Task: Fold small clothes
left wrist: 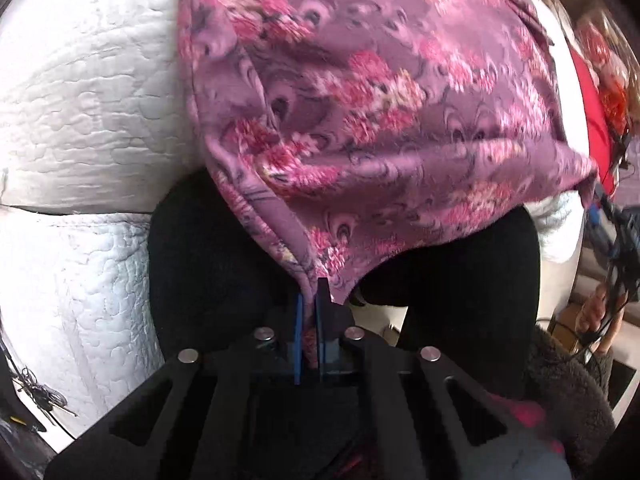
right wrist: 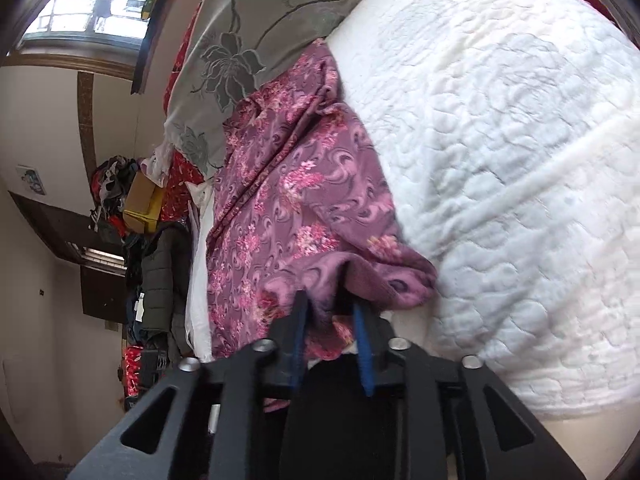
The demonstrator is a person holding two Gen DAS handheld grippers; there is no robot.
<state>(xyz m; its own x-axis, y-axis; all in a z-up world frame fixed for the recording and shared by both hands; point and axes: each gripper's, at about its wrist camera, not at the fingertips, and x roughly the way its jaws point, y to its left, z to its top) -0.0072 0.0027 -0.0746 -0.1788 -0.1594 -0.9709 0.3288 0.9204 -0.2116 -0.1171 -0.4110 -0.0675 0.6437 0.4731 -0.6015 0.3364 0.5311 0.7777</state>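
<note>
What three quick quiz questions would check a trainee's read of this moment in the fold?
1. True or false: the left hand-held gripper is shut on an edge of the purple floral garment.
2. What does the garment lie on? A) a wooden table B) a white quilted bedcover C) a tiled floor
3. In the right wrist view, the right hand-held gripper has purple fabric between its fingers, with the jaws set ____ than the left's.

Key
1. True: the fabric is pinched between the nearly closed blue pads.
2. B
3. Wider: the right holds bunched fabric, though how firmly is unclear.
</note>
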